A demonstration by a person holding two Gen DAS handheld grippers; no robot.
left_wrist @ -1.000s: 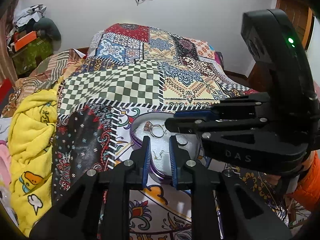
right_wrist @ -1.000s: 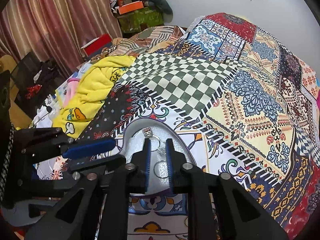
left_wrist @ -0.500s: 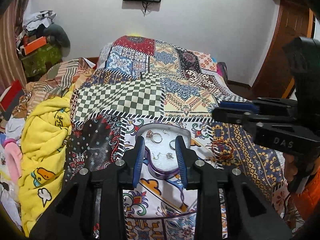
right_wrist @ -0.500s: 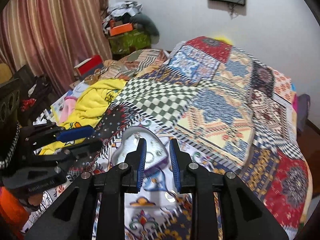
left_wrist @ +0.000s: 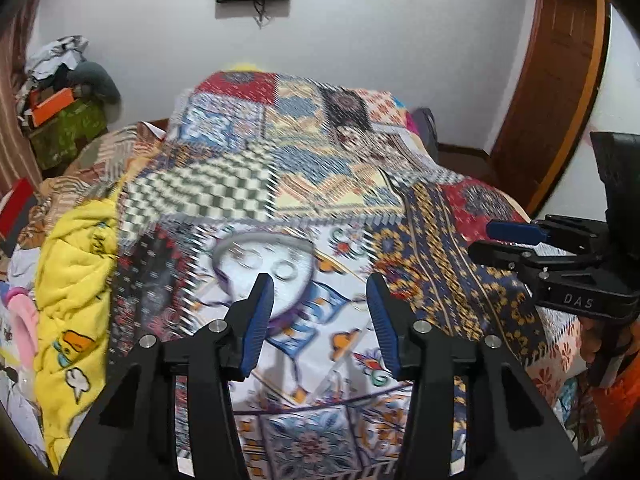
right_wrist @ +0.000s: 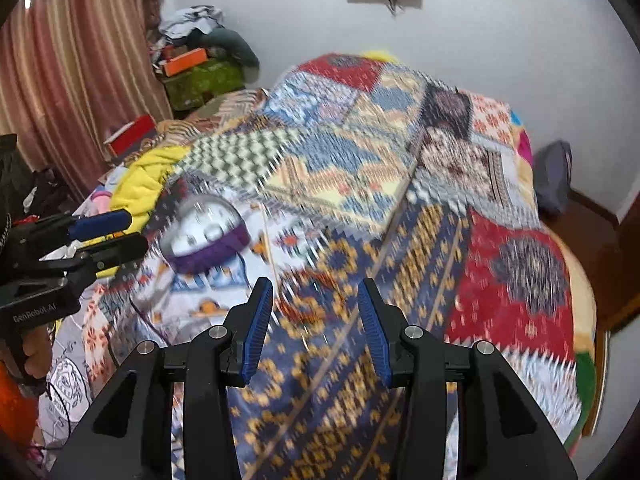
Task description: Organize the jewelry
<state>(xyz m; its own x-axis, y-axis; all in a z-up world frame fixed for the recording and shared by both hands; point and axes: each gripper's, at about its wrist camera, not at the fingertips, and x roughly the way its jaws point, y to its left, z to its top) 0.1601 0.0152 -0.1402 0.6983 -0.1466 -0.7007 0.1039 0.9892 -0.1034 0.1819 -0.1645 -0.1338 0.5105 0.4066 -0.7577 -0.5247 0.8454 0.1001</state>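
A heart-shaped silver tray (left_wrist: 219, 268) with a purple wall (right_wrist: 208, 258) lies on the patchwork bedspread (left_wrist: 344, 200). The jewelry in it is blurred; I make out rings (left_wrist: 248, 258). In the left wrist view my left gripper (left_wrist: 320, 304) hangs open above the spread, its left pad just in front of the tray, nothing between the pads. My right gripper (right_wrist: 316, 312) is also open and empty, to the right of the tray over the blue and gold patch. Each gripper shows in the other's view: the right one (left_wrist: 508, 240), the left one (right_wrist: 108, 234).
A yellow blanket (left_wrist: 72, 280) is bunched at the bed's left side. Boxes and clothes (left_wrist: 60, 120) are piled in the far left corner, by a striped curtain (right_wrist: 80, 80). A wooden door (left_wrist: 560, 100) stands at the right. A person's hand (right_wrist: 36, 344) holds the left gripper.
Both grippers have pulled back and up from the tray, where they stood nearly shut, and have opened wide. The right one has swung away to the right. Both views are motion-blurred.
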